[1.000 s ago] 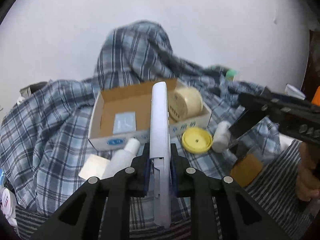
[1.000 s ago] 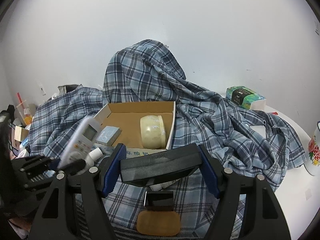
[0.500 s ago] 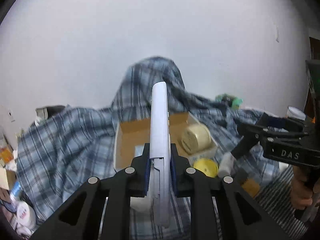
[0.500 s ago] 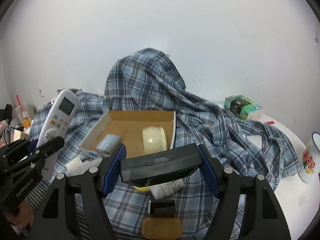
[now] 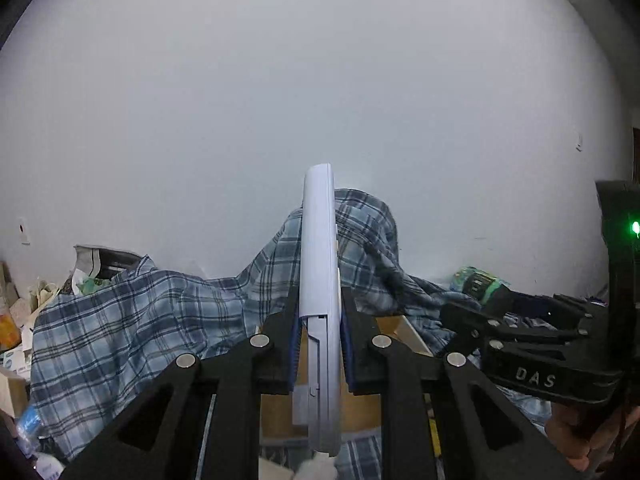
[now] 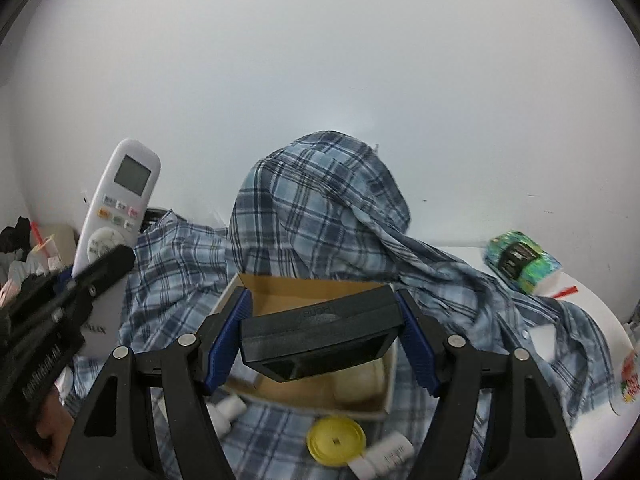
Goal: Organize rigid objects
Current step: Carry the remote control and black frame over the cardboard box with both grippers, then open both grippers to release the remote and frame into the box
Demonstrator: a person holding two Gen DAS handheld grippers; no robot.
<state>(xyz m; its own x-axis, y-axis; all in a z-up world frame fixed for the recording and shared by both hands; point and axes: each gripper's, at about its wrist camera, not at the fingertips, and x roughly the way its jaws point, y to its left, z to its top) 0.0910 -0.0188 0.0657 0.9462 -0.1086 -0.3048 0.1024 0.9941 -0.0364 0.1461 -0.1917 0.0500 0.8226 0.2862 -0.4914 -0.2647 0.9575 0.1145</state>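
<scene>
Evidently both loads are stiff, light plastic: left tongs (image 5: 319,344) clamp the slick remote (image 5: 318,280) edgewise near its base, right tongs (image 6: 322,340) grip the black box (image 6: 320,336) across its ends.

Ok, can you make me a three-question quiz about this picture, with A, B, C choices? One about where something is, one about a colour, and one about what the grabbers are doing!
1. Where is the round lid?
A. inside the cardboard box
B. on the checked cloth in front of the box
C. on the wall

2. What colour is that lid?
A. yellow
B. red
C. purple

3. What does the left gripper hold?
A. nothing
B. a cup
C. a white remote control

Answers:
1 B: the round lid lies on the checked cloth, just outside the cardboard box.
2 A: it is plainly yellow.
3 C: the left gripper has its jaws shut on the white remote control, while the right gripper holds a black block.
</scene>
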